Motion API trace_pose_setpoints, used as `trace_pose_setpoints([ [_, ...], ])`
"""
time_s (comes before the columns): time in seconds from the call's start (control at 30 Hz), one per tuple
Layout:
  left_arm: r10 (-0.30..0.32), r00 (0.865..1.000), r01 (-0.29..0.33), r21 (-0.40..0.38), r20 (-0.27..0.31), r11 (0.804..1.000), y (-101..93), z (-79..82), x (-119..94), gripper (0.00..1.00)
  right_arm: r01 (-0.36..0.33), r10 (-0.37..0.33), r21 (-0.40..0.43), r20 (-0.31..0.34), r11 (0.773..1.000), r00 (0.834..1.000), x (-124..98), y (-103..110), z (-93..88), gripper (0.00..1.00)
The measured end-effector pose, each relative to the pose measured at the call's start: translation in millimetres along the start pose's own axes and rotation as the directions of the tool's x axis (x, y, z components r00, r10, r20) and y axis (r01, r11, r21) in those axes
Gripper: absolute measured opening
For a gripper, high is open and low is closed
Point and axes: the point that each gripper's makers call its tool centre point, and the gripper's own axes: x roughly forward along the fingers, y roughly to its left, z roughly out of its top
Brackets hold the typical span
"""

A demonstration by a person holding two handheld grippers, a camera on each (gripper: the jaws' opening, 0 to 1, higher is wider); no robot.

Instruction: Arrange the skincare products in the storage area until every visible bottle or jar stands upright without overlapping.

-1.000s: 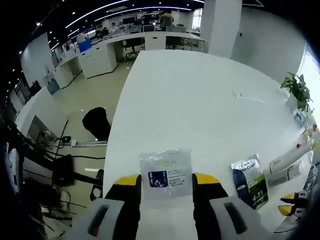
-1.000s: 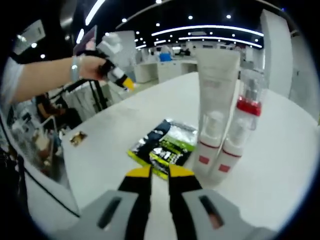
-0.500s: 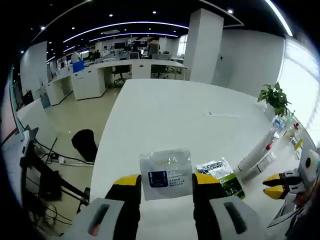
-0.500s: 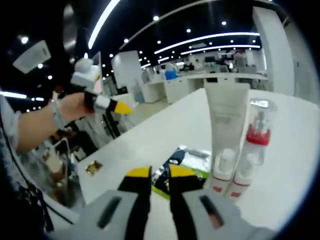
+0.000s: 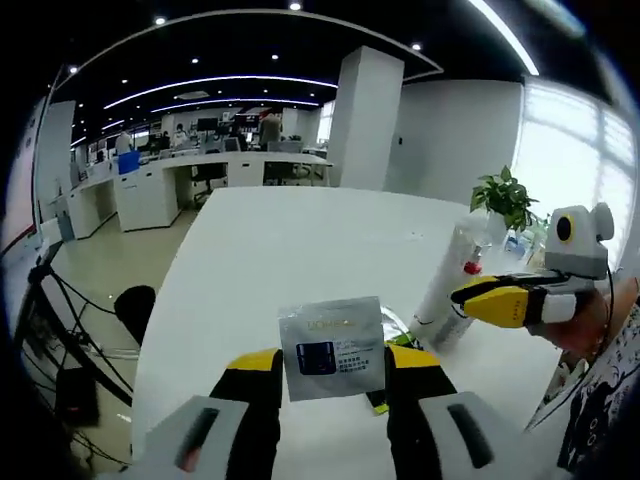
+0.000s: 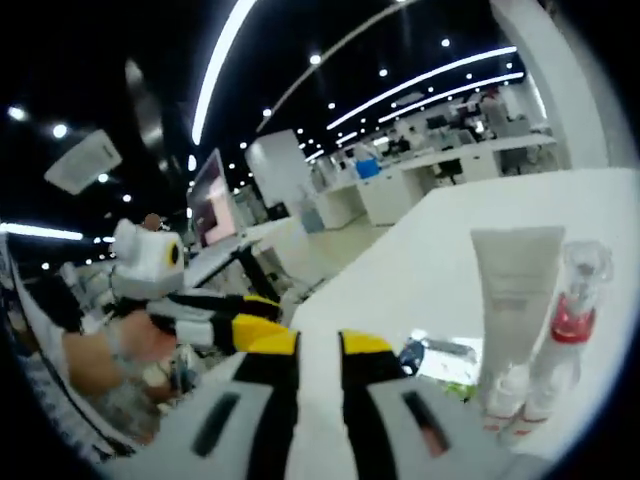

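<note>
Left gripper (image 5: pixel 332 362): jaws clamped on a flat silver sachet (image 5: pixel 331 345), held upright above the white table (image 5: pixel 290 240); judged light, limp and slick, best pinched at its lower edge. Right gripper (image 6: pixel 305 347): jaws nearly together, holding nothing. White tube (image 6: pixel 512 300) and red-capped clear bottle (image 6: pixel 568 325): upright, touching, on the table; judged light and easily toppled, best taken mid-body.

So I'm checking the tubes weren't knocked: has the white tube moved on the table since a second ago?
No. The white tube stands beside the red-capped bottle, by the green sachet, as before; only the camera shifted.
</note>
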Motion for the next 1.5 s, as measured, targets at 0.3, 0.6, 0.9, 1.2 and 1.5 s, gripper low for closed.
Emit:
trace_pose_setpoints([
  [0.3, -0.079, 0.996, 0.077, 0.065, 0.039, 0.995, -32.6, -2.3, 3, 0.42, -0.040, 0.049, 0.144, -0.055, 0.989, 0.997, 15, 2, -17.2, 0.12],
  [0.6, -0.105, 0.994, 0.104, 0.054, 0.019, 0.993, -36.0, -11.1, 9, 0.42, -0.024, 0.033, 0.118, -0.079, 0.993, 0.996, 14, 3, -20.7, 0.00],
  [0.9, -0.221, 0.974, 0.221, -0.007, 0.050, 0.975, -40.0, -25.9, 1, 0.46, -0.047, 0.058, 0.138, -0.074, 0.989, 0.996, 4, -2, -15.0, 0.00],
  [1.2, -0.363, 0.919, 0.394, -0.338, 0.154, 0.855, -28.9, -26.0, -13, 0.23, -0.108, 0.133, 0.228, -0.094, 0.968, 0.987, -1, 10, -18.7, 0.00],
  [1.5, -0.414, 0.901, 0.428, -0.418, 0.128, 0.802, -33.9, -40.8, -15, 0.07, -0.131, 0.167, 0.247, -0.128, 0.960, 0.978, 6, 22, -24.2, 0.00],
])
